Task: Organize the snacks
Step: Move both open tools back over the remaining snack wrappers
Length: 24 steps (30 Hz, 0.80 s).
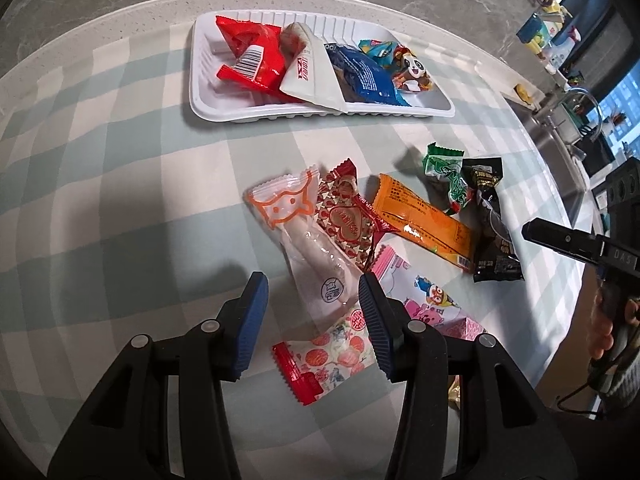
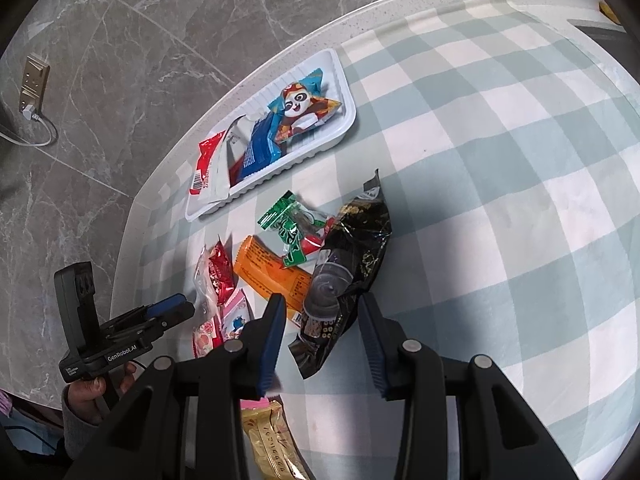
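Note:
A white tray (image 1: 224, 116) at the far side of the checked cloth holds a red packet (image 1: 252, 52), a white one, a blue one (image 1: 360, 76) and a panda packet (image 1: 408, 66). Loose snacks lie nearer. My left gripper (image 1: 313, 280) is open just above the lower end of a clear fox-print packet (image 1: 304, 232); its pads do not touch it. A red-and-white floral packet (image 1: 328, 356) and a pink cartoon packet (image 1: 420, 292) lie beside it. My right gripper (image 2: 320, 304) stands open over a black packet (image 2: 344, 280), next to an orange bar (image 2: 272, 276) and a green candy packet (image 2: 292, 228).
A red heart-print packet (image 1: 348, 216) lies under the fox packet. A gold packet (image 2: 272, 440) sits below the right fingers. The round table's edge (image 2: 132, 208) drops to a marble floor. A sink (image 1: 560, 152) is off to the right. A hand (image 2: 84, 396) holds the left gripper.

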Each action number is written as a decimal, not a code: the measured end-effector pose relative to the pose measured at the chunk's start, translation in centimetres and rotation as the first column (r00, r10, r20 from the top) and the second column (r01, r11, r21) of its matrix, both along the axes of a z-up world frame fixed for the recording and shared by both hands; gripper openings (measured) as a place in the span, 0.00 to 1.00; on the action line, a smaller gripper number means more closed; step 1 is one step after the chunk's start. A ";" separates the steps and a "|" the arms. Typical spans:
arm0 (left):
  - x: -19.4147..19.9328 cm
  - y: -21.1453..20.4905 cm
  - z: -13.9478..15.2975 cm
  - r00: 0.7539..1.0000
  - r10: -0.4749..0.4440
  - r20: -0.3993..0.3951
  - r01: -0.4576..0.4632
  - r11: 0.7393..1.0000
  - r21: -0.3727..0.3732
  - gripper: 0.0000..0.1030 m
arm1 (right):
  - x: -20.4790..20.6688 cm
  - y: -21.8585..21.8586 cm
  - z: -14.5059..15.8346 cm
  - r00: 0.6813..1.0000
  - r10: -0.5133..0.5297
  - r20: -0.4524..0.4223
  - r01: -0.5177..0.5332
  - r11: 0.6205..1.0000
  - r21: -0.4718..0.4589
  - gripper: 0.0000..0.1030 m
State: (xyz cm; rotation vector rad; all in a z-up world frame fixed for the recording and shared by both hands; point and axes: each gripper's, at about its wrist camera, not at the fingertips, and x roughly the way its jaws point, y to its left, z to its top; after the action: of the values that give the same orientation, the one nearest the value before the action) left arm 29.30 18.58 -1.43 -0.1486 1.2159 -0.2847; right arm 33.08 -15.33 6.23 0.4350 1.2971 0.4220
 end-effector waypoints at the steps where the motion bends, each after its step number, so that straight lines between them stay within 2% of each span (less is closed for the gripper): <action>1: 0.2 -0.1 -0.1 1.000 0.001 -0.002 -0.001 1.000 -0.001 0.44 | 0.0 0.0 -0.1 1.000 -0.001 -0.001 0.001 1.000 -0.002 0.39; 11: 1.7 -0.9 -1.6 0.999 0.011 -0.041 -0.012 1.000 -0.007 0.44 | 0.2 0.3 -0.5 1.000 -0.003 -0.011 0.003 1.000 -0.010 0.39; 24: 2.7 -0.1 -2.1 0.998 0.041 -0.037 -0.040 0.999 0.027 0.44 | 0.5 0.5 -0.7 1.000 -0.003 -0.010 0.003 1.000 -0.023 0.39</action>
State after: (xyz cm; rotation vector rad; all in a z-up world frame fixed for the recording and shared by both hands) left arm 31.96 18.49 -3.49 -0.1565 1.2518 -0.2311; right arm 33.63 -14.79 5.50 0.4201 1.3095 0.4027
